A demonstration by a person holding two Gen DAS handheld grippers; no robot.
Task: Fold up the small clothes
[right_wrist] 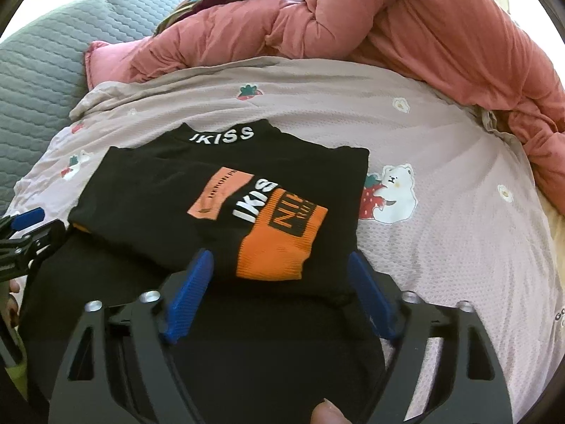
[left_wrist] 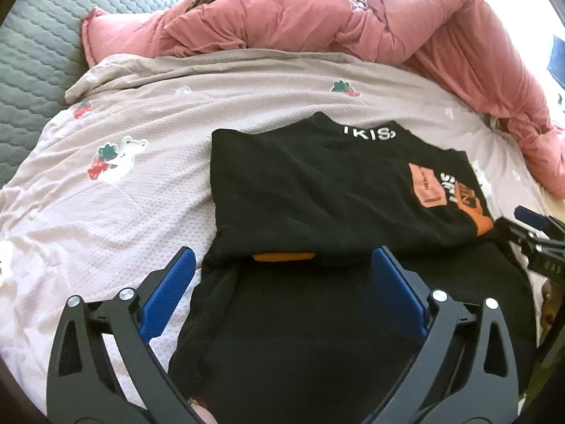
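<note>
Right now my left gripper [left_wrist: 282, 282] and right gripper [right_wrist: 279, 289] both sit spread wide, holding nothing, over the near hem of the black sweater [right_wrist: 169, 190], which lies partly folded toward twelve o'clock. I judge it light, soft and floppy, likely to sag, so I'd pinch the doubled near edge at both corners. It lies on a pale strawberry-print sheet [right_wrist: 441, 247]. At twelve o'clock beyond, a pink duvet [left_wrist: 282, 21] is heaped; a grey quilt [left_wrist: 31, 49] lies at ten.

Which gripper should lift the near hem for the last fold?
Probably both. The left gripper and right gripper are open, each over its own side of the black shirt; its unfolded near part spans both.
</note>
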